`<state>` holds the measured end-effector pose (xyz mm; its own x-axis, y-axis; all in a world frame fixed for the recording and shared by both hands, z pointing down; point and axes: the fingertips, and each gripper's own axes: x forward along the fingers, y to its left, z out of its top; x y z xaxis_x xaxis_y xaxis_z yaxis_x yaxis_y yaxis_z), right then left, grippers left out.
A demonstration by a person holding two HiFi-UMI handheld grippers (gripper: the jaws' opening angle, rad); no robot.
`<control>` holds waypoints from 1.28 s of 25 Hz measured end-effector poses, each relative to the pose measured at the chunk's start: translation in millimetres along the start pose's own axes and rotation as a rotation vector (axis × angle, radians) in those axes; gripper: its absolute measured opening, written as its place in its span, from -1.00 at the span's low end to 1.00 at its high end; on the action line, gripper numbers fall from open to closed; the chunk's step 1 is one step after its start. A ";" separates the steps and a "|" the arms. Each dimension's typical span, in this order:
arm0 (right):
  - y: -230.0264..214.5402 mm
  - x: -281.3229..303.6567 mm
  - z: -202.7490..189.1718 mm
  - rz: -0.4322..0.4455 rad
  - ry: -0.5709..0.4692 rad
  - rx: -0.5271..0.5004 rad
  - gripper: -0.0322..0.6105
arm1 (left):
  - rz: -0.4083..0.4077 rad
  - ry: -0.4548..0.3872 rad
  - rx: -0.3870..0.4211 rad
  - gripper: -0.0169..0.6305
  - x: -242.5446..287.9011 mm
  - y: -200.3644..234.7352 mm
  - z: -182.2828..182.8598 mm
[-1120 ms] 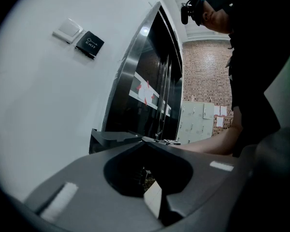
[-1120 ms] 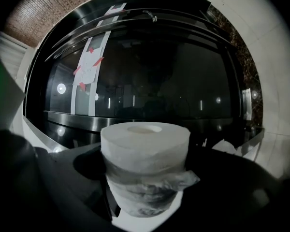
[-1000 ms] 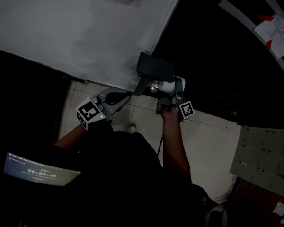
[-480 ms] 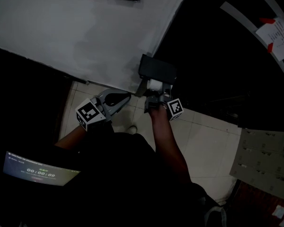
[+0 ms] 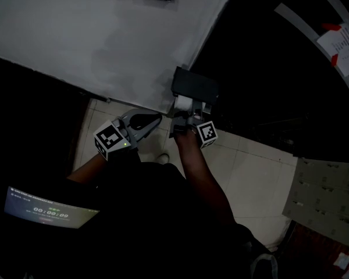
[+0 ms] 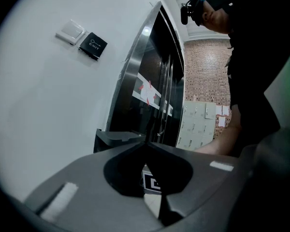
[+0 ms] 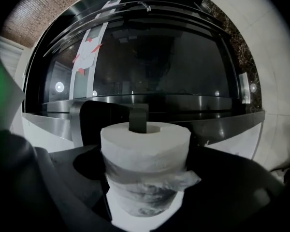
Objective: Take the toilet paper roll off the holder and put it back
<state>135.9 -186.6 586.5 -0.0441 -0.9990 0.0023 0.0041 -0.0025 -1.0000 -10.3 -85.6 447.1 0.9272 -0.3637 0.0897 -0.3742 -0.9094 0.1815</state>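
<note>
Whereas a second ago my right gripper [image 5: 186, 120] held the roll [image 5: 182, 103] out to the right of the holder [image 5: 195, 86], it has since swung left and now sits right under the holder's black cover. That puts it closer to my left gripper [image 5: 158, 117], which has not moved. The right gripper's jaws are clamped on the roll's sides.

From my head I see only the roll's white end ahead of that gripper, tucked against the holder. The right gripper view shows more. The roll stands upright between the jaws, with a loose torn flap at its right. The holder's dark peg [image 7: 138, 118] sits at the mouth of the core hole at the far end. The left gripper view shows my left jaws pressed together on nothing, with the holder just beyond their tips.
</note>
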 end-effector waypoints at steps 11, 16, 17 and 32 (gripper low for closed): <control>3.4 -24.3 -2.7 0.039 0.075 -0.005 0.55 | -0.016 -0.002 0.001 -0.94 2.9 -3.0 -0.5; -4.4 -46.8 -1.3 0.024 0.105 -0.007 0.55 | -0.026 -0.005 -0.002 -0.94 4.6 -4.2 0.3; -6.8 -52.4 -1.4 0.017 0.112 -0.009 0.55 | -0.027 -0.006 -0.003 -0.94 5.3 -4.7 0.8; 18.7 -95.7 30.1 0.070 0.237 -0.361 0.55 | -0.051 -0.006 0.001 -0.94 16.5 -10.7 5.6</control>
<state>170.2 -92.3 567.7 -0.2845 -0.9584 -0.0241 -0.3324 0.1222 -0.9352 9.1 -83.1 441.2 0.9453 -0.3177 0.0741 -0.3261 -0.9270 0.1851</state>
